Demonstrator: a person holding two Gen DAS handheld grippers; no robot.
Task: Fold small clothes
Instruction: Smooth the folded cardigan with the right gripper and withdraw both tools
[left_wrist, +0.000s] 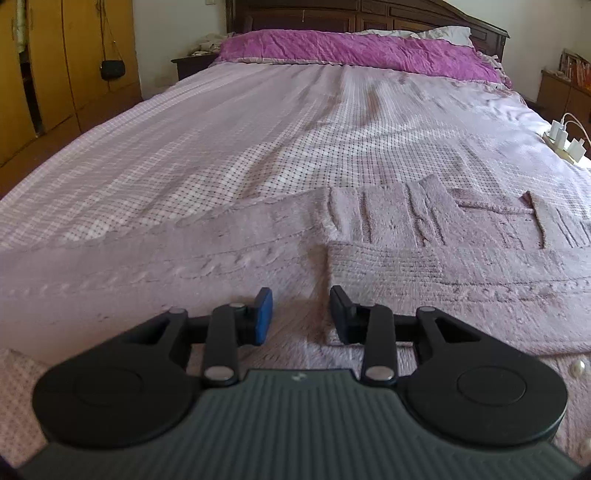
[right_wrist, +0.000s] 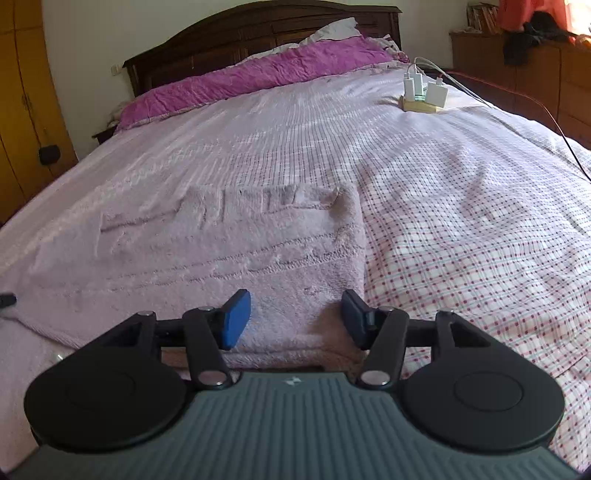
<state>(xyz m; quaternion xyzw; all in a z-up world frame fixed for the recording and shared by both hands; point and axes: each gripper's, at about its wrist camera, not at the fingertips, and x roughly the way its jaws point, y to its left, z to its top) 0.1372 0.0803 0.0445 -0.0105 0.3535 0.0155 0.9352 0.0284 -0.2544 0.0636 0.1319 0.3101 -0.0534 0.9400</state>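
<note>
On the checked bed (right_wrist: 461, 221) lies the pink sweater (right_wrist: 240, 251), partly folded. We hold left gripper (left_wrist: 301, 314) and right gripper (right_wrist: 295, 317) apart, empty; we should pinch the near hem evenly.

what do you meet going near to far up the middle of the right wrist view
open right claw → fuzzy pale pink knitted sweater → pink checked bedsheet → crumpled magenta quilt → dark wooden headboard

Both hand-held grippers, left (left_wrist: 301, 315) and right (right_wrist: 295, 319), gape level.
</note>
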